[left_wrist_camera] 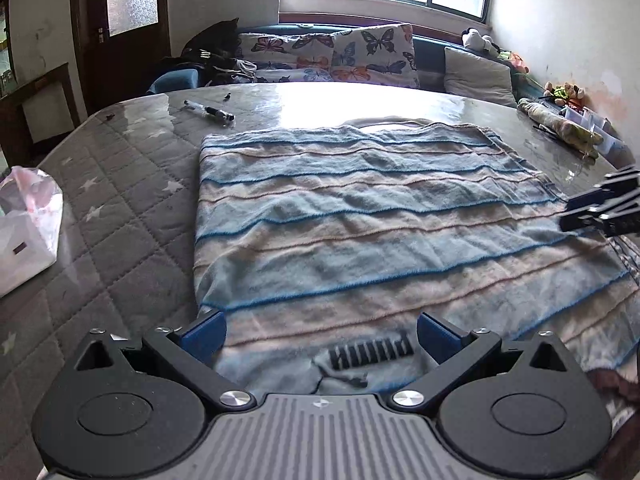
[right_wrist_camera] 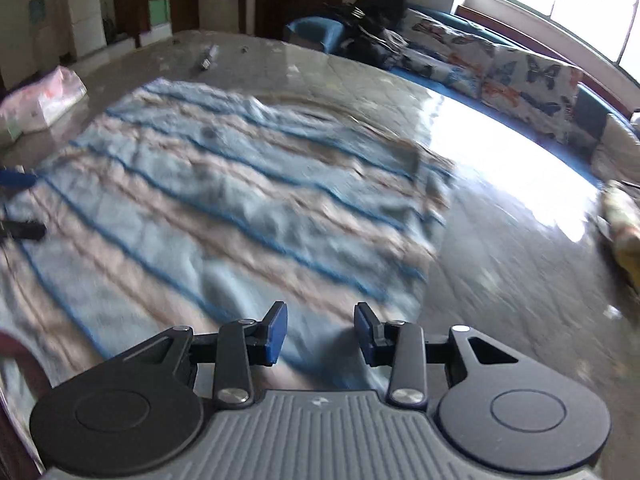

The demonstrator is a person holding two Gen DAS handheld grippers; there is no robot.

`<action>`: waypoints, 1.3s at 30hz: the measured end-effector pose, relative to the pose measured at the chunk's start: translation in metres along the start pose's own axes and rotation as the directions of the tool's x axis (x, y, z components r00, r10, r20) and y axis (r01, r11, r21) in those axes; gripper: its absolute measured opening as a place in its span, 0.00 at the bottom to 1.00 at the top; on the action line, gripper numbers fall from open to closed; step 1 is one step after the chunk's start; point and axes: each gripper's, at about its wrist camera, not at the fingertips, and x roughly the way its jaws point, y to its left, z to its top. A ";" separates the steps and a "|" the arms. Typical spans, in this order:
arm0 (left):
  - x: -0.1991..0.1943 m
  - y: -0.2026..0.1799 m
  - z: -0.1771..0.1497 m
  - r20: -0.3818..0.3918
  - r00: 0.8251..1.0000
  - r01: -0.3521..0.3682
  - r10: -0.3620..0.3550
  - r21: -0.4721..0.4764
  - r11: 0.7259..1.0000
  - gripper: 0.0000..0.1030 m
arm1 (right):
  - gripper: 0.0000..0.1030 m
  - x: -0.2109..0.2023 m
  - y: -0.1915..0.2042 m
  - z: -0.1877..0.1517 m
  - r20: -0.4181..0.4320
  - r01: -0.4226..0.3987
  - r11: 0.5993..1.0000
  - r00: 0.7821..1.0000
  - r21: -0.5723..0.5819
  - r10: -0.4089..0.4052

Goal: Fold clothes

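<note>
A fuzzy garment with light blue and beige stripes (left_wrist_camera: 360,220) lies spread flat on the table; it also shows in the right wrist view (right_wrist_camera: 224,208). A black label (left_wrist_camera: 370,354) sits near its front edge. My left gripper (left_wrist_camera: 320,336) is open wide, low over the garment's front edge, its blue pads (left_wrist_camera: 202,334) apart. My right gripper (right_wrist_camera: 320,334) is open over the garment's near right corner, empty; it shows in the left wrist view (left_wrist_camera: 600,208) at the garment's right edge. The right wrist view is blurred by motion.
The glossy quilted table cover (left_wrist_camera: 120,200) carries a marker pen (left_wrist_camera: 210,112) at the back left, a white plastic bag (left_wrist_camera: 28,220) at the left, and rolled cloth and boxes (left_wrist_camera: 560,126) at the right. A sofa with butterfly pillows (left_wrist_camera: 340,56) stands behind.
</note>
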 end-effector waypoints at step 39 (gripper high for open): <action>-0.056 0.007 -0.064 0.057 0.997 -0.054 0.053 0.014 0.998 1.00 | 0.40 -0.054 0.034 -0.085 0.101 -0.007 0.990 0.995 0.143 -0.007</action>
